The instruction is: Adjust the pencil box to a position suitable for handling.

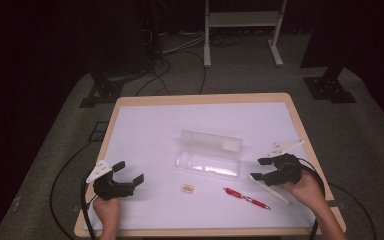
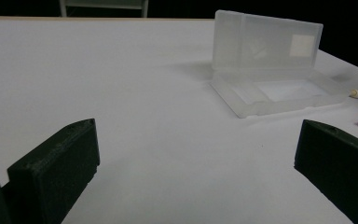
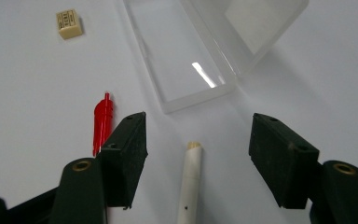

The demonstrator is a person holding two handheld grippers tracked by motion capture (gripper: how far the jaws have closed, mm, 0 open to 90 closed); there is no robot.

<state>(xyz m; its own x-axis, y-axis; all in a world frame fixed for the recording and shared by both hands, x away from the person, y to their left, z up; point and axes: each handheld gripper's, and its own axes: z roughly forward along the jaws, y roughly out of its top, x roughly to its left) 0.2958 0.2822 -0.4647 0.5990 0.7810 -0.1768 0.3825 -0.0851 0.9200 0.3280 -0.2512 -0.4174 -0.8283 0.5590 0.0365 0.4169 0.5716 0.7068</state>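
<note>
An open clear plastic case [image 1: 207, 159] lies mid-table with its lid standing upright behind the tray. In front of it lie a small beige block [image 1: 187, 188], a red pen [image 1: 246, 198] and a cream stick [image 1: 271, 190]. My left gripper [image 1: 129, 172] is open at the front left, well apart from the case [image 2: 270, 70], with bare table between its jaws. My right gripper [image 1: 260, 169] is open at the front right, over the far end of the cream stick [image 3: 190, 182], which lies between its jaws. The red pen [image 3: 102, 122] sits just outside that gripper's left jaw; the beige block [image 3: 69, 23] is farther off.
The table [image 1: 145, 125] has a white top with a wooden rim. Dark stands and cables sit on the grey floor behind it, and a white metal frame [image 1: 242, 20] stands at the back. Wide free room lies left of the case.
</note>
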